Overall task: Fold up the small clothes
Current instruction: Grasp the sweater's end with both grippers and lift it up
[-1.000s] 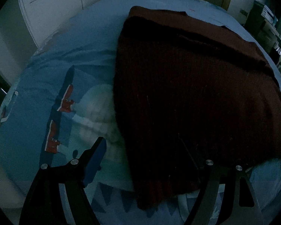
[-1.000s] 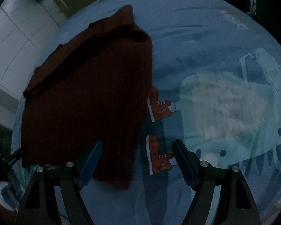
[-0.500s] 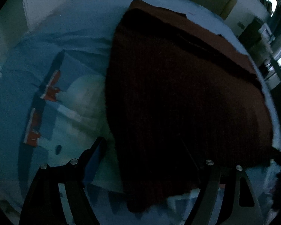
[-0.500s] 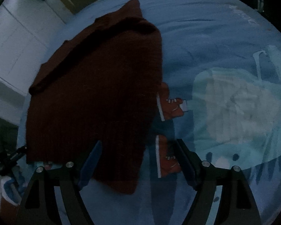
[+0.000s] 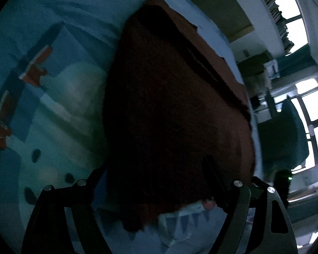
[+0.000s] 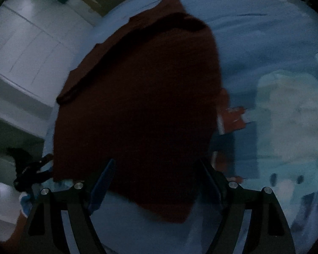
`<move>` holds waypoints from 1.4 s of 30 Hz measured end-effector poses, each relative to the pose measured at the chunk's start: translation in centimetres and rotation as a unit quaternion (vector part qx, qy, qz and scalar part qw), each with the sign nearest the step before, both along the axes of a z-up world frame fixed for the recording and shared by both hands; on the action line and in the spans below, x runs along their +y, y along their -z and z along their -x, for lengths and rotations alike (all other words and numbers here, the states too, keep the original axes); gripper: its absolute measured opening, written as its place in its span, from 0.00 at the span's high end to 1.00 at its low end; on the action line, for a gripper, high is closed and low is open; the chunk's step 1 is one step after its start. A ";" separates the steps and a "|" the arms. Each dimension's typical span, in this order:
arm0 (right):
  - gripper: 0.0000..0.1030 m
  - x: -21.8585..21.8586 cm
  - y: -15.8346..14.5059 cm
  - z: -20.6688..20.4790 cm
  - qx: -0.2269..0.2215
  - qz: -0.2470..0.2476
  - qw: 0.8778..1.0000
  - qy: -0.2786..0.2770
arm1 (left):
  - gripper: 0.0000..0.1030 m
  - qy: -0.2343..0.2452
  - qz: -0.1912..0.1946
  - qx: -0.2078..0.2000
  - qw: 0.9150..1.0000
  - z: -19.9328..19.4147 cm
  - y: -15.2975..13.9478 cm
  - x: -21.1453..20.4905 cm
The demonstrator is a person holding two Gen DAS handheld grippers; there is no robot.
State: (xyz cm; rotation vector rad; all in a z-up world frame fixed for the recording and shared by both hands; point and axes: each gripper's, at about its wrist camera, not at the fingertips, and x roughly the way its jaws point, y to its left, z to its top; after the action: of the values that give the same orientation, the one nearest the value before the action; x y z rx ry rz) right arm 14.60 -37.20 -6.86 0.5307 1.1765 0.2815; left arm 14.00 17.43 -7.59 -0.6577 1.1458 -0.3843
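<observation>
A dark red knitted garment [image 5: 171,110] lies flat on a blue printed bed sheet [image 5: 53,105], folded over with a lighter edge along its far side. My left gripper [image 5: 156,182] is open, its jaws standing either side of the garment's near edge. In the right wrist view the same garment [image 6: 142,110] fills the middle. My right gripper [image 6: 156,175] is open, its fingers either side of the garment's near corner, just above it. The room is dim.
The sheet [image 6: 286,110] carries a pale printed figure with red shoes [image 6: 233,116]. White cabinet doors [image 6: 27,48] stand beyond the bed. Windows [image 5: 311,97] and dark furniture lie past the bed's right edge. A dark object [image 6: 29,169] sits left of the bed.
Both grippers have moved in closer over the garment's near edge. The left view has swung right, bringing the windows into sight. Both stay open.
</observation>
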 end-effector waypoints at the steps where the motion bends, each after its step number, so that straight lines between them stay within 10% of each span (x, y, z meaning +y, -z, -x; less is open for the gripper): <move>1: 0.21 0.3 0.0 0.0 -0.001 -0.004 1.000 -0.006 | 0.27 0.003 0.010 -0.001 1.000 0.0 0.0 0.0; 14: 0.41 0.5 0.6 0.0 -0.004 -0.086 0.996 -0.011 | 0.43 0.021 0.095 0.008 0.995 -1.1 0.3 0.4; 27: 0.68 -2.3 1.5 -0.5 -0.002 -0.098 0.995 0.029 | 0.60 -0.008 0.097 0.021 0.995 -1.3 0.7 1.6; 31: 0.83 -2.1 1.6 -0.7 0.002 -0.084 0.996 0.012 | 0.91 -0.003 0.094 0.024 0.995 -1.3 0.8 1.5; 42: 0.90 -2.5 -0.5 -1.6 -0.041 -0.100 0.994 -0.004 | 0.93 0.002 0.088 -0.024 0.996 -2.0 -3.4 1.0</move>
State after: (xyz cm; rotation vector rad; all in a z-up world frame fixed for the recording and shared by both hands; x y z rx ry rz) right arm 16.17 -39.71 -6.36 0.6831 1.0770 0.4259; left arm 15.96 18.43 -4.22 -0.7954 1.0761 -0.5059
